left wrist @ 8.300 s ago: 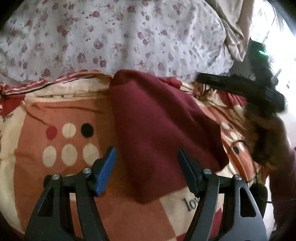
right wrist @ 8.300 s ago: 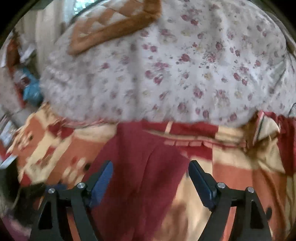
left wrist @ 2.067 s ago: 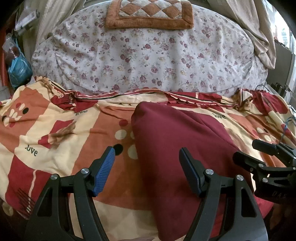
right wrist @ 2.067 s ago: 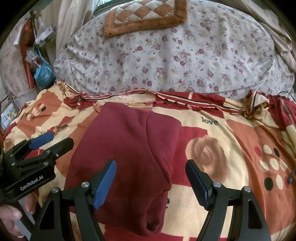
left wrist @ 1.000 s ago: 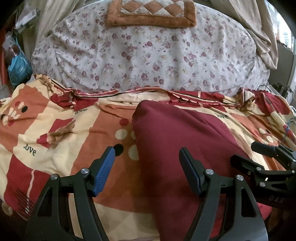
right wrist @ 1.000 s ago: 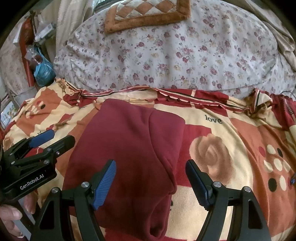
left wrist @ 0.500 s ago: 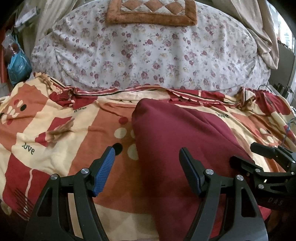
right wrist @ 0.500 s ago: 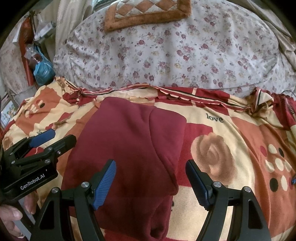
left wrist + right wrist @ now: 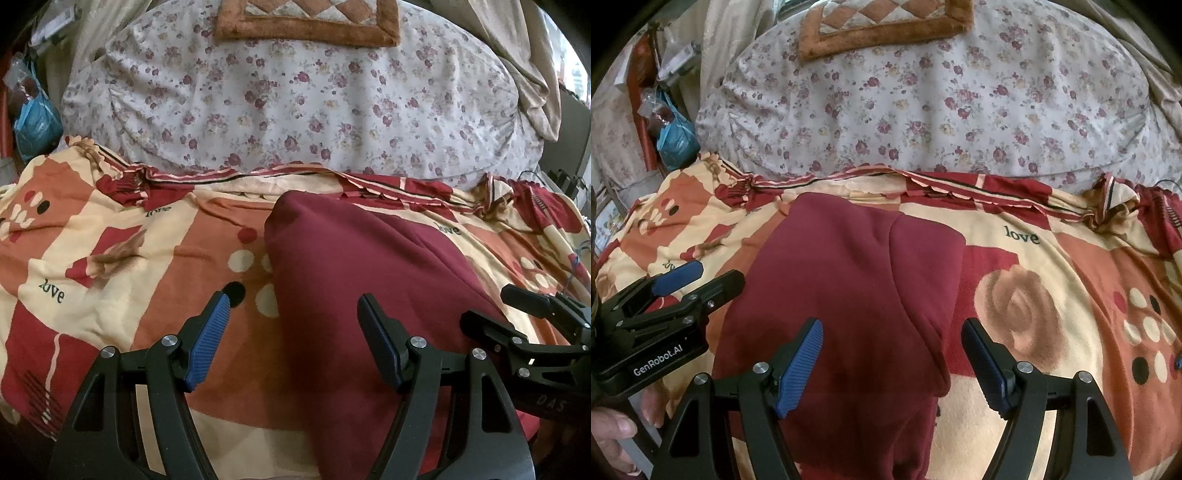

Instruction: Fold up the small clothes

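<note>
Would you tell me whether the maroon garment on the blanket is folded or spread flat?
Partly folded: the maroon garment has one layer doubled over another, a raised edge running down it in the right wrist view.

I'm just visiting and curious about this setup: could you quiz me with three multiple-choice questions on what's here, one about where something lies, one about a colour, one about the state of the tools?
1. Where does the dark red garment lie?
A. On the patterned blanket
B. On the floral bedding
C. Hanging from a gripper

2. What colour are the pads on the gripper fingers?
A. Green
B. Blue
C. White

3. How do the left gripper and right gripper stand?
A. Both clamped on cloth
B. One open, one shut
C. Both open, holding nothing

Answers: 1 A, the garment rests flat on the blanket; 2 B, ribbed blue pads show in both views; 3 C, wide gaps, no cloth pinched.
</note>
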`<state>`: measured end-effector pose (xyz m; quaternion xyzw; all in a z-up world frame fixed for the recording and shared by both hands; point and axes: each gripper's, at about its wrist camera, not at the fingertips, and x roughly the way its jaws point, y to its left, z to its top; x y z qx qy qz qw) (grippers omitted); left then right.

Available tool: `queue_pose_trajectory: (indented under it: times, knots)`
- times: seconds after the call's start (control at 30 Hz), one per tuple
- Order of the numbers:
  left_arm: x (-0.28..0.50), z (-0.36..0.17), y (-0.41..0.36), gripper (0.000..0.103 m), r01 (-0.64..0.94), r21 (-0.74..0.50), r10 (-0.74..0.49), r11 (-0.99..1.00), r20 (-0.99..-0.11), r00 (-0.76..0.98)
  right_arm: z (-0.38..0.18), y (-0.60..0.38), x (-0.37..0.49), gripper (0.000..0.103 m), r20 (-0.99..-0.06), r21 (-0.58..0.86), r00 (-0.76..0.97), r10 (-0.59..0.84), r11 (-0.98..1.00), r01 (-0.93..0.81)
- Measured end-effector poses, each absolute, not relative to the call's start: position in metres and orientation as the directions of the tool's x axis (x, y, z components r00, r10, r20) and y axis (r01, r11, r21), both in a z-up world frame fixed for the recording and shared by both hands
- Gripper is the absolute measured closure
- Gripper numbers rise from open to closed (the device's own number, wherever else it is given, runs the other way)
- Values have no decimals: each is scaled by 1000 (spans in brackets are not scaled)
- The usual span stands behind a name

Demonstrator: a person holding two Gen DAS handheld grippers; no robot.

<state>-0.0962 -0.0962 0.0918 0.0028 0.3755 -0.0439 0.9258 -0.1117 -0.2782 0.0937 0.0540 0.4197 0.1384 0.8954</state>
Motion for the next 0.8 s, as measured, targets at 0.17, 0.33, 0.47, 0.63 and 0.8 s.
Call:
queue_pose_trajectory:
  times: [0.17,0.33,0.47,0.63,0.8]
  knots:
    - [-92,89,-94,31,87,-28,-82,996,-700,710,92,-278,-110,28,-739,214,606,293,956,-202]
    - [-91,89,-94,31,88,-30,-83,996,-701,708,92,-278,-108,28,-740,214,604,296,955,-205]
    - [-91,88,-93,31,86,-30,-82,996,-703,706,90,-276,-105,27,-744,212,600,295,955,-207]
    - [-90,88,-91,31,91,-43,-95,995,-701,707,88,-275,-103,27,-745,212,598,296,955,-208]
    - [-82,87,-76,31,84,-106,-135,991,-718,682,89,-277,-102,27,-742,222,598,302,953,-206]
